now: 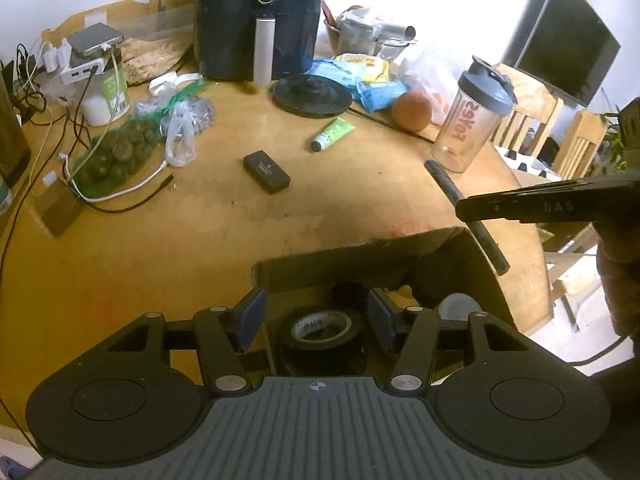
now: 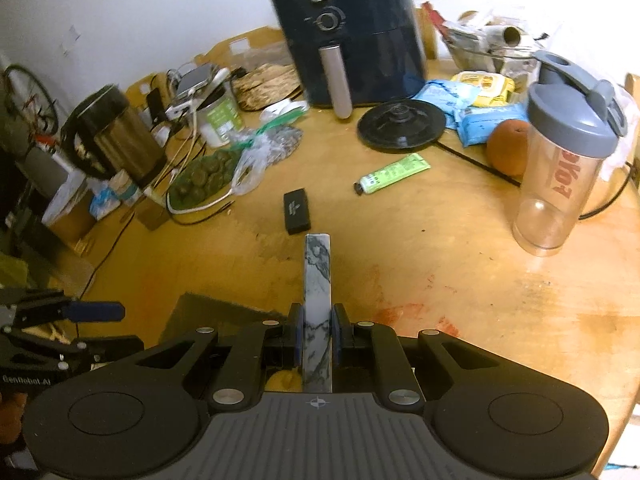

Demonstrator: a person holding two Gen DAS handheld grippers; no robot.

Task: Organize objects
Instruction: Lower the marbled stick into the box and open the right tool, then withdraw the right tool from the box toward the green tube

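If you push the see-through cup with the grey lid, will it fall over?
Probably, if pushed up high: the shaker bottle is tall, narrow, and looks empty, so likely light. Its bulky grey lid may make it top-heavy. A low push would likelier slide it along the wooden table.

A dark air fryer (image 2: 348,36) stands at the back of the round wooden table (image 2: 460,260), its pale handle facing forward. Just in front lies a black round kettle base (image 2: 401,125). An orange (image 2: 507,152) sits beside a clear shaker bottle (image 2: 560,160) with a grey lid. At the left, a steel kettle (image 2: 116,136) stands among cables and a power bank (image 1: 82,70).
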